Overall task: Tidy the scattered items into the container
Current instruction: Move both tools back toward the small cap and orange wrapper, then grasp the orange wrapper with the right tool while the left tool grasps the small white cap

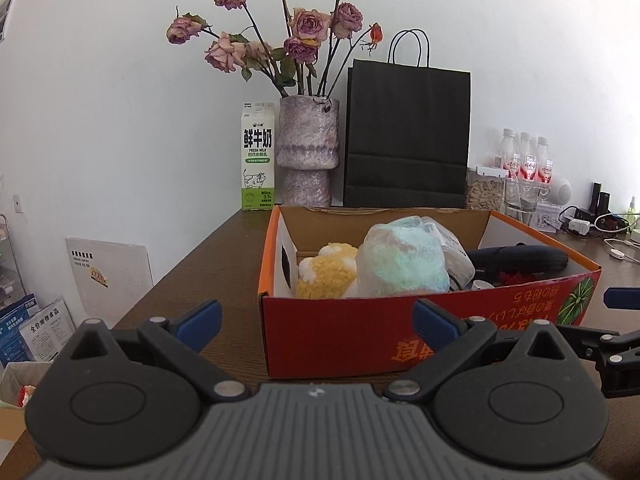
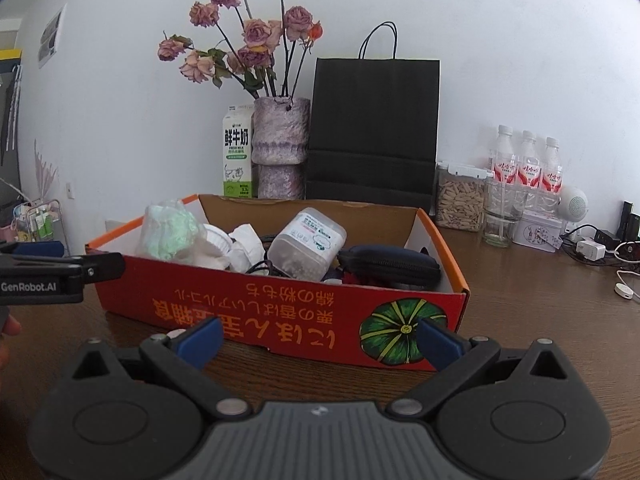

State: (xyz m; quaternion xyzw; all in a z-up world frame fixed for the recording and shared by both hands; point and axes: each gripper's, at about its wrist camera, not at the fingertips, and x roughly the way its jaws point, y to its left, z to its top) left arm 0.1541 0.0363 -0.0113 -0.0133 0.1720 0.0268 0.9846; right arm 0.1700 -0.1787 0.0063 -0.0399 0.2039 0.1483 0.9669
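A red and orange cardboard box (image 1: 340, 332) (image 2: 248, 304) stands on the brown table. It holds a bagged pale green bundle (image 1: 400, 260) (image 2: 168, 232), a yellow and white plush (image 1: 326, 274), a clear plastic jar (image 2: 306, 242), a dark zip case (image 1: 520, 258) (image 2: 388, 266) and white crumpled items (image 2: 240, 246). My left gripper (image 1: 316, 324) is open and empty, in front of the box's left front corner. My right gripper (image 2: 320, 342) is open and empty, in front of the box's front wall. Each gripper also shows at the edge of the other's view.
Behind the box stand a milk carton (image 1: 258, 156), a vase of dried roses (image 1: 308, 148), a black paper bag (image 1: 406, 136), a jar of seeds (image 2: 460, 196) and three bottles (image 2: 528, 168). Chargers and cables (image 2: 600, 248) lie at the far right. The table's left edge (image 1: 176, 264) drops off.
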